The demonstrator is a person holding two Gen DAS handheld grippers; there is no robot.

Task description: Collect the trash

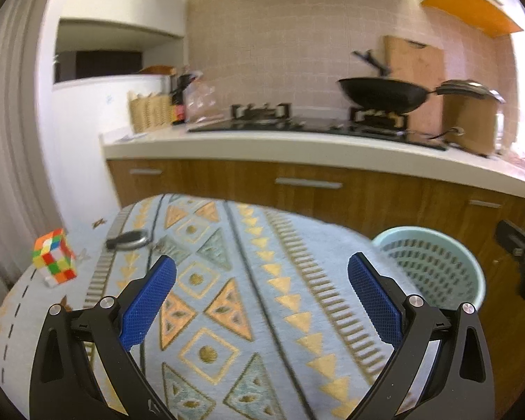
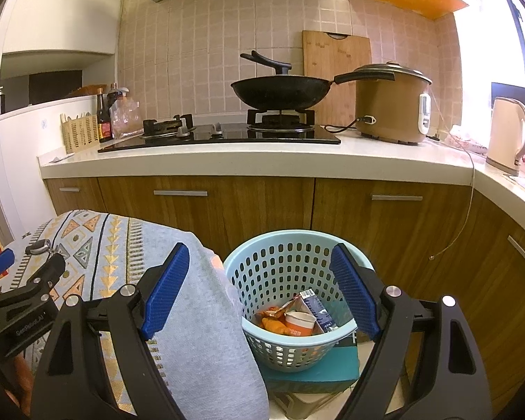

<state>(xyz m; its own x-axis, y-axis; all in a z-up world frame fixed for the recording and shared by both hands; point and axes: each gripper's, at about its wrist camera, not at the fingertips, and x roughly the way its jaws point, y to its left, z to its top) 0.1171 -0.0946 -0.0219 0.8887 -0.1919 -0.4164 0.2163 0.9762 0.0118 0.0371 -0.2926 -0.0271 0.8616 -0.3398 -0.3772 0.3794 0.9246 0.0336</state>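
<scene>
Kitchen cabinets and a stove run behind your patterned bench (image 1: 227,280). Your left hand-held gripper (image 1: 262,301) hangs wide and empty over the cloth; your right hand-held gripper (image 2: 259,290) is equally wide, empty, just above the basket (image 2: 248,262), where wrappers and a cup (image 2: 299,322) already lie. Collecting looks nearly done. Only a cube (image 1: 55,257) and a dark object (image 1: 127,239) remain; decide whether either counts as trash.
</scene>
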